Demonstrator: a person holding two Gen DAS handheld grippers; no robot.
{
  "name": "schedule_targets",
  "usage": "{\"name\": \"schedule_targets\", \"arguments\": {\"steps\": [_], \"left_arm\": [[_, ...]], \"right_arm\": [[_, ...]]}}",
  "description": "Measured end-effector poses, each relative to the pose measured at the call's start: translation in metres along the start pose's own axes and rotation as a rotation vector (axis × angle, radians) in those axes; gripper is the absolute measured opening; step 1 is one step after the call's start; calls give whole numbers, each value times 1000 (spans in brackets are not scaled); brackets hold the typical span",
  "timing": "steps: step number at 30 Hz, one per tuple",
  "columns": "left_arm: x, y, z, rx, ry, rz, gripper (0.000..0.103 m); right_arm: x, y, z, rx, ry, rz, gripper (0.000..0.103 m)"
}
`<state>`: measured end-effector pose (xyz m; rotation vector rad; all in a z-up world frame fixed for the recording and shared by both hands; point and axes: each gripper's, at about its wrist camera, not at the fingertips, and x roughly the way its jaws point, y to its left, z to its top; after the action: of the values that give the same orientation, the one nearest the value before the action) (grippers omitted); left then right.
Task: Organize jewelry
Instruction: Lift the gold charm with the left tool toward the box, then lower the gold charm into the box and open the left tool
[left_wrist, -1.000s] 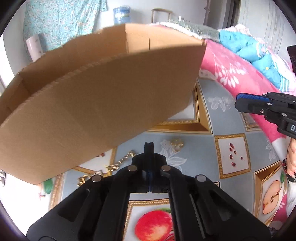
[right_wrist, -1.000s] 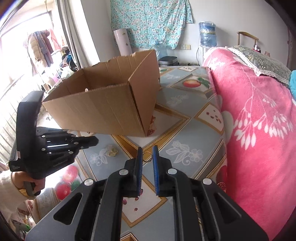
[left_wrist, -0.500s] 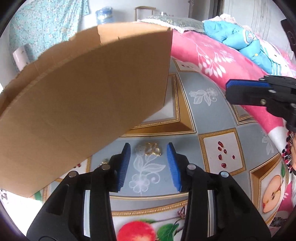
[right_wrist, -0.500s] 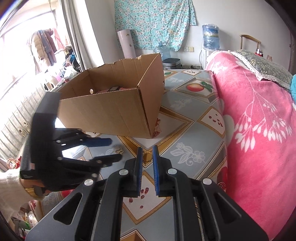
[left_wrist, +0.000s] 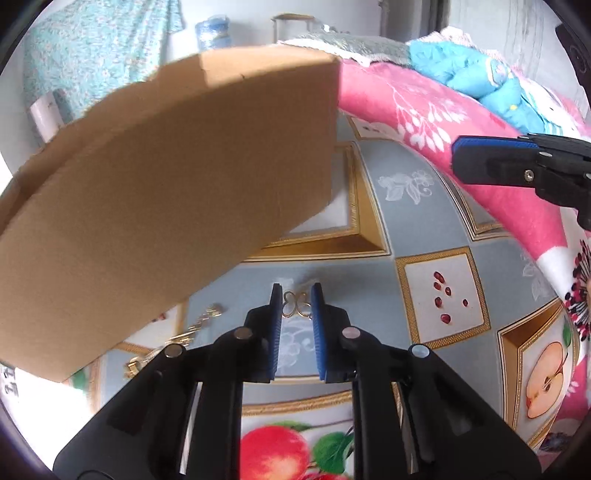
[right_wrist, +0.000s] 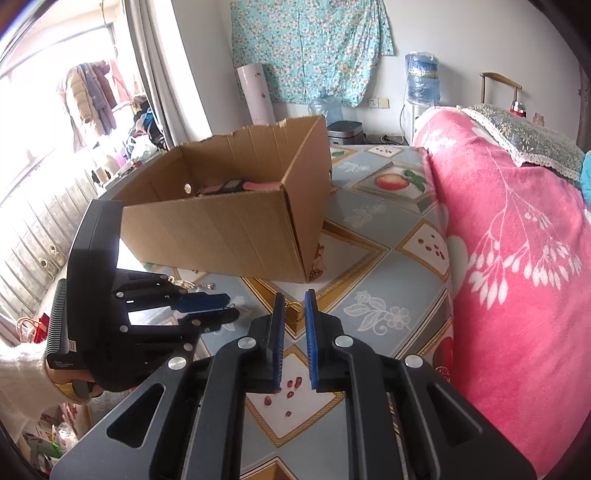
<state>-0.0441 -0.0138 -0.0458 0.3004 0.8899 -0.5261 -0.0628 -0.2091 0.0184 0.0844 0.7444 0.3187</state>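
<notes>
The left tongs (left_wrist: 296, 295) had just been closing, and the small gold butterfly-shaped jewelry piece (left_wrist: 296, 305) lay right between their blue tips on the surface (left_wrist: 369, 273), a grey oilcloth with fruit pictures. The piece lay sideways, wing to wing across the gap. The tips looked very near its two ends, but whether they pressed it yet could not be told. A gold chain (left_wrist: 201, 322) lay to the left, beside the big brown cardboard box (left_wrist: 166, 192). The left tongs were much nearer the piece. The right tongs (right_wrist: 294, 295) hung well apart from it, with a narrow gap, holding nothing. A pink flowered blanket (right_wrist: 517, 258) lay at the right side.
</notes>
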Motion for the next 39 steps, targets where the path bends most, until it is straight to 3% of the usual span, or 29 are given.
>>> {"name": "schedule_targets", "arguments": {"steps": [9, 12, 15, 18, 25, 30, 34, 36, 39], "left_arm": [[-102, 19, 7, -26, -157, -22, 15], [-127, 52, 23, -112, -192, -38, 15], [-132, 87, 44, -163, -198, 8, 14], [-114, 127, 66, -228, -138, 7, 14], [-41, 203, 94, -405, 43, 2, 14], [2, 238, 99, -587, 205, -104, 13], [24, 261, 97, -695, 282, -81, 14], [28, 263, 99, -686, 294, -65, 14], [37, 267, 103, -666, 325, 31, 13]], "right_arm": [[-20, 21, 34, -50, -48, 22, 11], [-21, 33, 56, -69, -59, 44, 11], [-10, 49, 89, -95, -59, 79, 11], [17, 66, 119, -102, -24, 116, 11], [117, 102, 176, -66, 181, 208, 11], [180, 109, 196, 25, 332, 220, 11], [227, 94, 207, 193, 466, 245, 11], [247, 91, 205, 211, 509, 199, 11], [271, 91, 199, 234, 570, 152, 11]]}}
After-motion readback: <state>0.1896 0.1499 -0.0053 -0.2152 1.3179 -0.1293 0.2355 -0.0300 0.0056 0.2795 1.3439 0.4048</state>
